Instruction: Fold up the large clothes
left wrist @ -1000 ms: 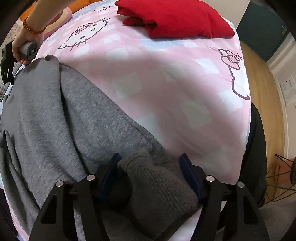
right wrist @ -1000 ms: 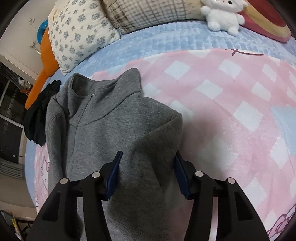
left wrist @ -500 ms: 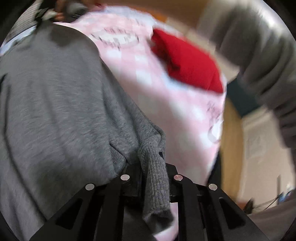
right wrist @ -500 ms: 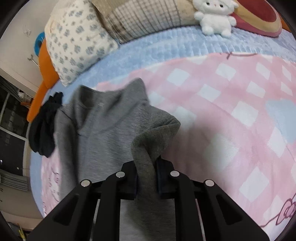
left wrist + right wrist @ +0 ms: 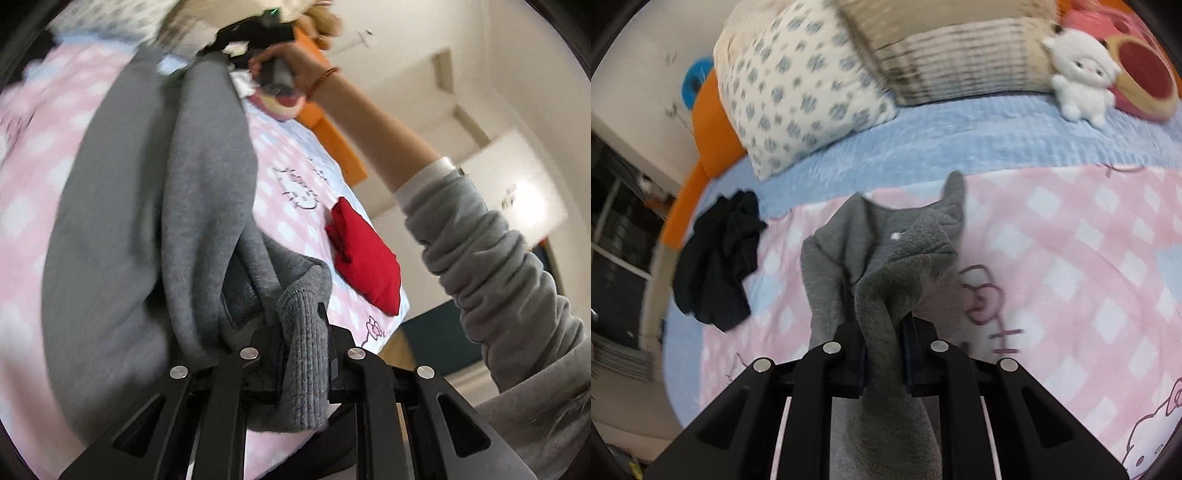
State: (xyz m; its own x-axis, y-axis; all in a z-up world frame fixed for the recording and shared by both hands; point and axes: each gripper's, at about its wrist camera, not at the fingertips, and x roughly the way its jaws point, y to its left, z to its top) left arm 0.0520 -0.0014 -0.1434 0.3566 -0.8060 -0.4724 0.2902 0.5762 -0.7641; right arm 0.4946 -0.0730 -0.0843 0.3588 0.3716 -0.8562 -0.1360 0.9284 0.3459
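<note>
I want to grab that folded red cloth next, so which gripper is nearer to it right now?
Left. The left gripper holds the grey sweater's cuff with the folded red cloth just ahead; the right gripper is far up the bed near the pillows.

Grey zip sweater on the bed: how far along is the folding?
Done: a red garment already lies folded on the pink blanket. In hand: both tongs, left and right, are shut on the grey zip sweater, lifting one side. Left: all its folds, plus the crumpled black garment.
</note>
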